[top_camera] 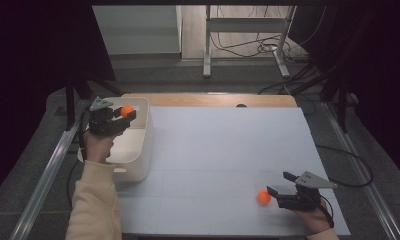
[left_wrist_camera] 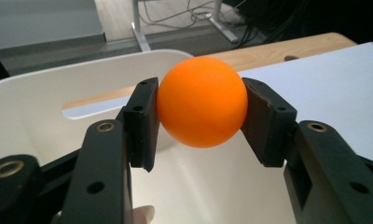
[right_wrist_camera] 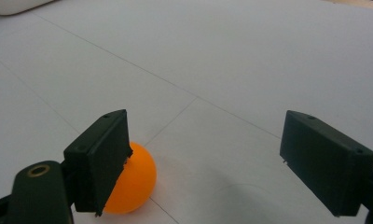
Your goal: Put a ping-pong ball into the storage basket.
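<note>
My left gripper (left_wrist_camera: 201, 105) clenches one orange ball (left_wrist_camera: 202, 101) over the white bin (top_camera: 138, 150) at far left, not yet dropped. My right gripper (right_wrist_camera: 222, 158), jaws spread, flanks the second ball (right_wrist_camera: 131, 179) lying near right.

wooden counter (top_camera: 208, 100) under a white sheet (top_camera: 228, 150) marked with thin seams. white bin (top_camera: 138, 150) standing on the left edge of the sheet. orange ball (top_camera: 264, 196) resting on the sheet near the front right, well apart from the bin.
</note>
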Demonstrator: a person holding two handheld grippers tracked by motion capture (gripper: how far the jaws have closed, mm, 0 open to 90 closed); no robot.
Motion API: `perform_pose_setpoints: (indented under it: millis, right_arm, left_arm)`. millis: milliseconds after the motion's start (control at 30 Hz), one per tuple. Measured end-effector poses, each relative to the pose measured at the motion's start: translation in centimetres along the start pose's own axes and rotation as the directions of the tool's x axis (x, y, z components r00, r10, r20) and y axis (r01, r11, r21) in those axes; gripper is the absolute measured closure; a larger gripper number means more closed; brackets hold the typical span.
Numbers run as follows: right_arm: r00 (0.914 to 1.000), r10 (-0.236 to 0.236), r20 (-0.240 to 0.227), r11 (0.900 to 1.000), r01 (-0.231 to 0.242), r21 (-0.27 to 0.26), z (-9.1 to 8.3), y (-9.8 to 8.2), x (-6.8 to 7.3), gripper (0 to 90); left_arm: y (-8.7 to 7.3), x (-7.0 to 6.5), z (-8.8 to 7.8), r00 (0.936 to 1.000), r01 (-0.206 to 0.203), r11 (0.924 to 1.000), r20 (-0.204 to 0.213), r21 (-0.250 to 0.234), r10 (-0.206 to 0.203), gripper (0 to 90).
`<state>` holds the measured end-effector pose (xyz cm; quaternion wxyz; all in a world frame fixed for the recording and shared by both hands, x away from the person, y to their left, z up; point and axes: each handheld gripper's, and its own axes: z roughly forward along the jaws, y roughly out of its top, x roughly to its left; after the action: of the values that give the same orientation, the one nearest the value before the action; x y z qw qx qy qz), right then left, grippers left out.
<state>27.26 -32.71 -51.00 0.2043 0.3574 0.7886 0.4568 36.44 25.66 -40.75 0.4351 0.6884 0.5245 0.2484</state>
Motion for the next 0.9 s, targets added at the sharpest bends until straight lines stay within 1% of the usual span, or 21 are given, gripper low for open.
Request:
perform_pose_setpoints:
  millis: [133, 300, 367, 433, 533, 567, 633, 700, 900]
  right_arm:
    - [1.0, 0.003, 0.0, 1.0, -0.003, 0.0, 0.0, 0.0, 0.0, 16.4]
    - [1.0, 0.001, -0.001, 1.0, -0.001, 0.001, 0.0, 0.0, 0.0, 16.4]
    - [1.0, 0.001, -0.002, 1.0, -0.001, 0.001, 0.0, 0.0, 0.0, 16.4]
    - [1.0, 0.0, -0.001, 1.0, 0.0, 0.001, 0.0, 0.0, 0.0, 16.4]
    - [1.0, 0.0, -0.001, 1.0, 0.0, 0.001, 0.0, 0.0, 0.0, 16.4]
    - [1.0, 0.0, -0.001, 1.0, 0.0, 0.001, 0.0, 0.0, 0.0, 16.4]
    - [1.0, -0.001, -0.001, 1.0, 0.001, 0.001, 0.0, 0.0, 0.0, 16.4]
    - [1.0, 0.0, -0.001, 1.0, 0.0, 0.001, 0.0, 0.0, 0.0, 16.4]
    - [1.0, 0.0, -0.001, 1.0, 0.0, 0.001, 0.0, 0.0, 0.0, 16.4]
  left_arm:
    - [-0.1, 0.2, 0.4, 0.9999, 0.0, 0.9995, -0.015, 0.032, 0.001, 49.6]
    - [-0.2, -0.1, 0.9, 0.9993, -0.021, 0.9965, -0.03, 0.081, 0.024, 49.6]
    - [-0.2, -0.2, 1.1, 0.9985, -0.035, 0.9938, -0.04, 0.106, 0.039, 49.6]
    - [-0.2, -0.5, 1.4, 0.9968, -0.052, 0.9895, -0.054, 0.135, 0.06, 49.5]
    - [-0.2, -0.7, 1.8, 0.9955, -0.067, 0.9838, -0.056, 0.166, 0.077, 49.6]
    - [-0.2, -0.7, 1.8, 0.9955, -0.067, 0.9838, -0.056, 0.166, 0.077, 49.6]
    - [-0.2, -0.8, 1.8, 0.9946, -0.078, 0.9807, -0.054, 0.179, 0.089, 49.5]
    - [-0.2, -0.9, 1.9, 0.9943, -0.082, 0.9795, -0.052, 0.184, 0.093, 49.5]
    - [-0.2, -1.0, 1.9, 0.9941, -0.087, 0.9795, -0.048, 0.182, 0.097, 49.3]
